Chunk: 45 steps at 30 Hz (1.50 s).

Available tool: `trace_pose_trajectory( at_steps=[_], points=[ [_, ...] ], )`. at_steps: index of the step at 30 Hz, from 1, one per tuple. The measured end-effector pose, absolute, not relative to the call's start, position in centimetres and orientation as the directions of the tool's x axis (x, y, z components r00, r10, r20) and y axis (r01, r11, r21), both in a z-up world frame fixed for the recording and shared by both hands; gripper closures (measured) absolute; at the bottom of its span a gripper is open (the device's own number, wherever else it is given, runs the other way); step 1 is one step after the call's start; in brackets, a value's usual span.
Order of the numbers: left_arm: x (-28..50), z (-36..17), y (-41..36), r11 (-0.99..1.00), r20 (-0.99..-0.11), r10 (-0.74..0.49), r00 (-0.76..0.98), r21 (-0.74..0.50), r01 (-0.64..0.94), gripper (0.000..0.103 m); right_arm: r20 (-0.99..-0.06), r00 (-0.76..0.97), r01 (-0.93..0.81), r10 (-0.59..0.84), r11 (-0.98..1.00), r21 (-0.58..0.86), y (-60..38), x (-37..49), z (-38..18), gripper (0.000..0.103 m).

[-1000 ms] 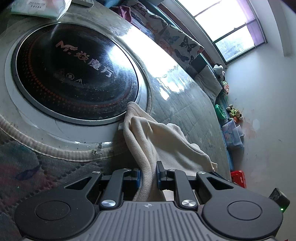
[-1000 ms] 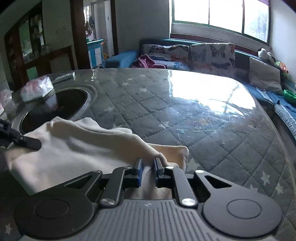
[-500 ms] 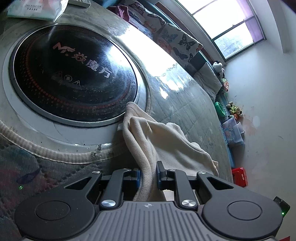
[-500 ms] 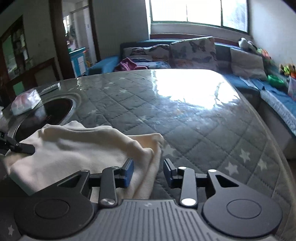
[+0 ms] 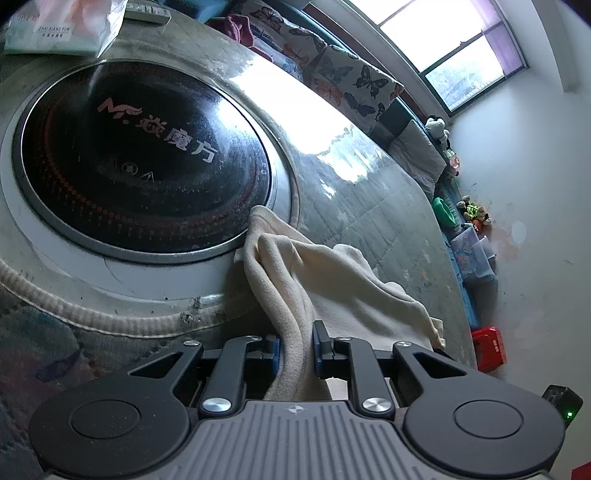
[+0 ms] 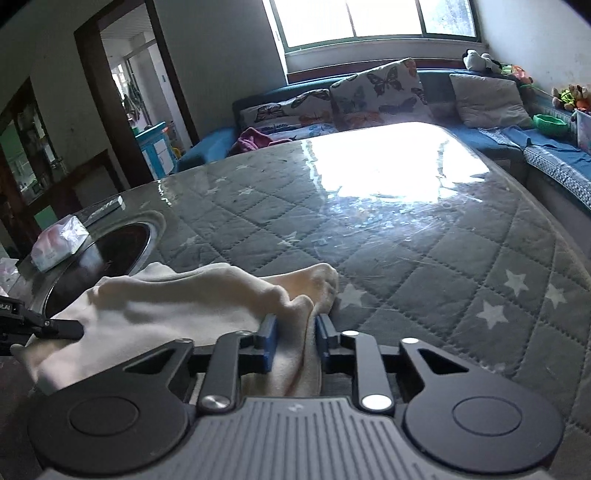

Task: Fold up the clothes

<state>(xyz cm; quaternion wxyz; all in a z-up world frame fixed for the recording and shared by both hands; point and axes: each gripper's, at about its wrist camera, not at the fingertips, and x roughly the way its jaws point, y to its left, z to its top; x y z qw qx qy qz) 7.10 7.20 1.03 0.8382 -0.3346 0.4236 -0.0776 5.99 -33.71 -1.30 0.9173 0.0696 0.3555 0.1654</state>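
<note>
Cream garment (image 6: 177,306) on quilted table (image 6: 424,258), sofa (image 6: 369,99) behind.

tissue pack (image 5: 62,26) cropped, print (perhaps) unreadable

Bright window (image 6: 373,18) behind a blue sofa (image 6: 546,142), butterfly cushions (image 6: 376,92), dark doorway (image 6: 122,96), white wall (image 5: 535,184), sunlight glaring off the quilted table (image 6: 443,240)

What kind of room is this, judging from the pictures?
Probably a home living room: a blue corner sofa with butterfly-print cushions, soft toys by the window, and a quilted grey table with built-in black cooktop.
</note>
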Motion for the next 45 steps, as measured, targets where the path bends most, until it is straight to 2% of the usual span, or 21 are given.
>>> trace_pose_trajectory(
  at_steps=[1,5,8,11,15,22,36,45],
  points=[
    [7.1,1.1,7.1,0.767,-0.660,-0.410,0.630,-0.623,-0.153,0.085,-0.627,0.695,-0.257,0.353,0.936,0.241,-33.6,5.9,-1.2,0.091],
    [7.1,1.2,6.8,0.786,-0.667,-0.392,0.633,-0.600,-0.146,0.085,-0.622,0.699,-0.259,0.351,0.936,0.238,-33.4,5.6,-1.2,0.091],
    [7.1,1.4,6.6,0.798,-0.673,-0.382,0.633,-0.585,-0.141,0.085,-0.620,0.699,-0.252,0.357,0.934,0.254,-33.6,5.6,-1.3,0.083],
    [7.1,1.5,6.4,0.813,-0.679,-0.371,0.633,-0.567,-0.133,0.085,-0.614,0.701,-0.243,0.363,0.931,0.274,-33.8,5.6,-1.6,0.082],
    [7.1,1.9,6.0,0.837,-0.685,-0.345,0.641,-0.534,-0.119,0.085,-0.601,0.698,-0.246,0.389,0.919,0.308,-33.9,5.5,-1.6,0.092],
    [7.2,3.7,4.6,0.880,-0.671,-0.318,0.669,-0.471,-0.054,0.088,-0.533,0.750,-0.249,0.391,0.914,0.321,-34.6,4.0,-0.1,0.094],
    [9.8,7.4,-2.0,0.904,-0.615,-0.367,0.699,-0.414,0.110,0.089,-0.447,0.846,-0.214,0.291,0.953,0.215,-37.7,3.2,6.1,0.094],
    [12.5,8.9,-7.4,0.902,-0.598,-0.402,0.694,-0.387,0.190,0.089,-0.433,0.879,-0.146,0.198,0.978,0.151,-41.2,4.6,8.5,0.094]
  ],
)
